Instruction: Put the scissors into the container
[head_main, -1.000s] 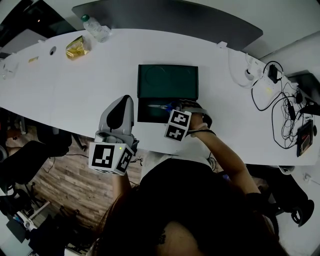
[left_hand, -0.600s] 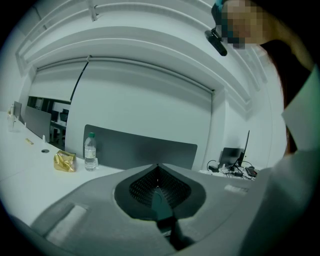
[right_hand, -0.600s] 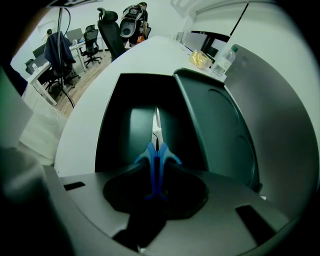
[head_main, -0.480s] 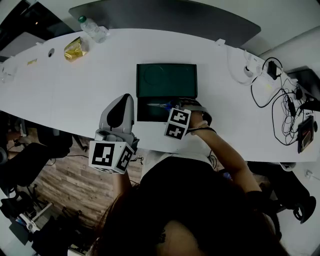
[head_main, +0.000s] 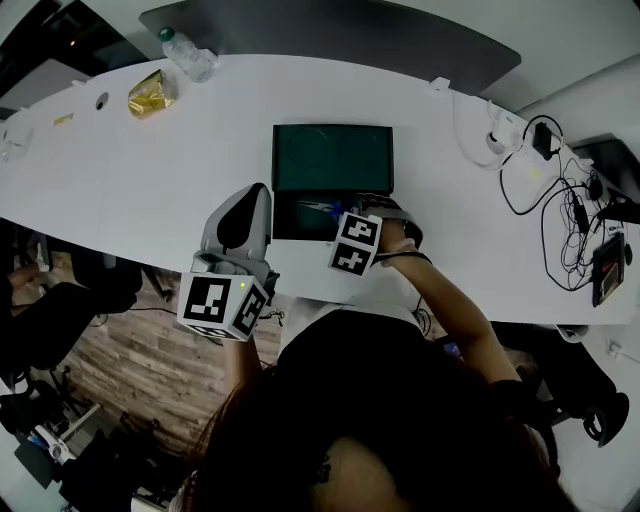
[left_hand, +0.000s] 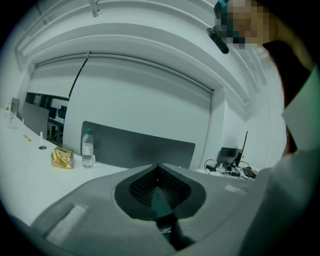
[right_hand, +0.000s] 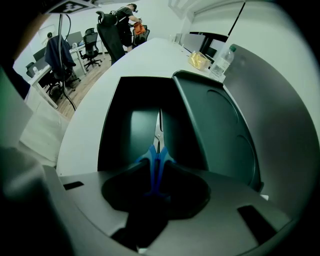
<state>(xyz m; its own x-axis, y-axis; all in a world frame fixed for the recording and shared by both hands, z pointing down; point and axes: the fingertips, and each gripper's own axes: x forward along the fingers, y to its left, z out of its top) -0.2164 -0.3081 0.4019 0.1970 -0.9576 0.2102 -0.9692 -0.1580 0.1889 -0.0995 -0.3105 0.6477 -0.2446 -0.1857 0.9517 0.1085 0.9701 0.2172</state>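
My right gripper (right_hand: 156, 182) is opening its jaws, with the scissors (right_hand: 154, 159) between them and the blades pointing ahead into the container (right_hand: 122, 135). I judge that a handle could snag on a pad and be dragged back out. My left gripper (left_hand: 159, 175) is closed and empty.

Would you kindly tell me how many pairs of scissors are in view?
1. The scissors are in the open container's near half, with the blue handles between the right tool's opening jaws. No other pair shows, though the tool hides part of the container.
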